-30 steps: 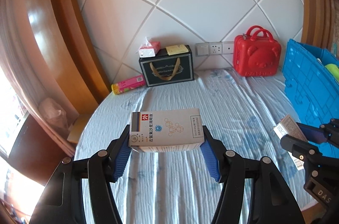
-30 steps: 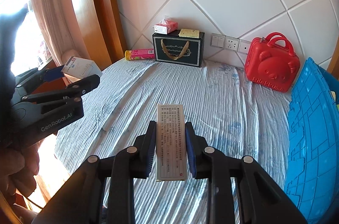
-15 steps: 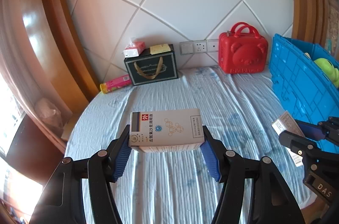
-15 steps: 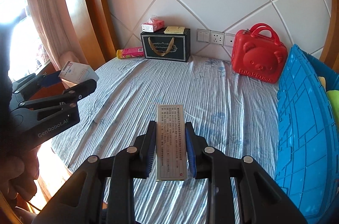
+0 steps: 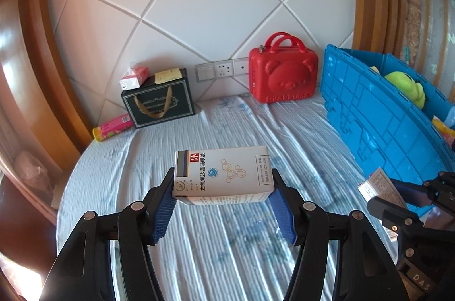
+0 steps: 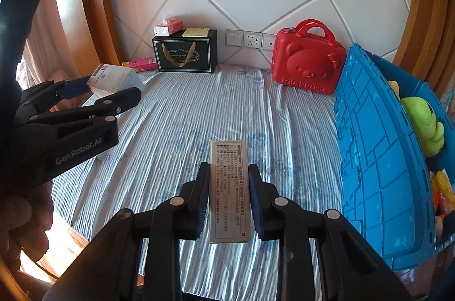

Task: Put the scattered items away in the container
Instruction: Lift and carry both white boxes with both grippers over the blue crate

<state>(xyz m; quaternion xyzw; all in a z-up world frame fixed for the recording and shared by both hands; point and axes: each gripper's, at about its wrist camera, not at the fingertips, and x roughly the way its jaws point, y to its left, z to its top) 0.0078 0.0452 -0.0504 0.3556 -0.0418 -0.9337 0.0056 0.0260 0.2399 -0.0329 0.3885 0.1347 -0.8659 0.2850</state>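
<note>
While boxes (image 5: 223, 174) stay pinched, crate (image 6: 375, 158) beside.

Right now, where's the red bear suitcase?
In both wrist views the red bear suitcase stands at the back against the wall, between the wall sockets on its left and the blue crate on its right.

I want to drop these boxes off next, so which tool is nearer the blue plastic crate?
The right tool: the blue plastic crate stands just to its right. The left tool is further left, with the right one between.
</note>
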